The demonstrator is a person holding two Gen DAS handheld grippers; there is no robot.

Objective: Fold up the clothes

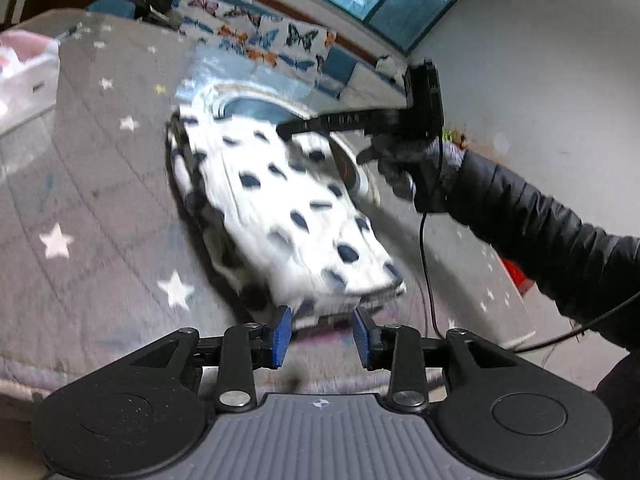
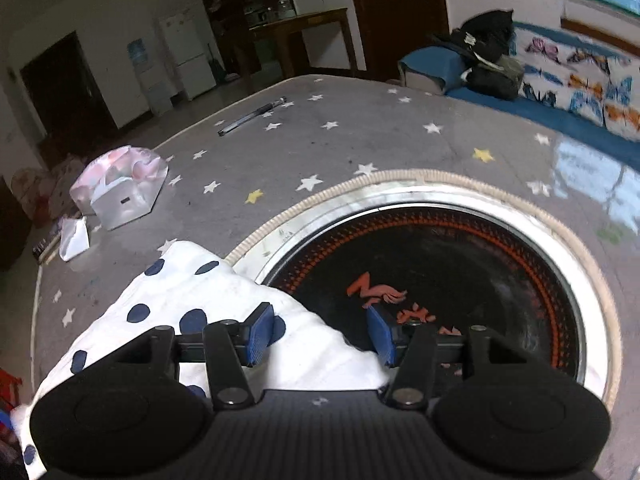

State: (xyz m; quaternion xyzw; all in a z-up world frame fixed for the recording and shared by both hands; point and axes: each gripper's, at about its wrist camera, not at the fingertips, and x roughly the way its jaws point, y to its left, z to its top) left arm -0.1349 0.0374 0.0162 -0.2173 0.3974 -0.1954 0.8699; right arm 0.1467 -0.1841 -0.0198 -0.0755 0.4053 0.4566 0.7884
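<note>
Cloth (image 1: pixel 288 208) looks soft, light, floppy; I'd pinch its near hem, left gripper (image 1: pixel 322 336) and right gripper (image 2: pixel 320 334) both parted, empty.

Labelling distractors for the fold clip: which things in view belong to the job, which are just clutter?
Job: polka-dot garment, left gripper, right gripper.
Clutter: pen, clear bag with white box, round black cooktop, black bag, butterfly-print cushions.
</note>
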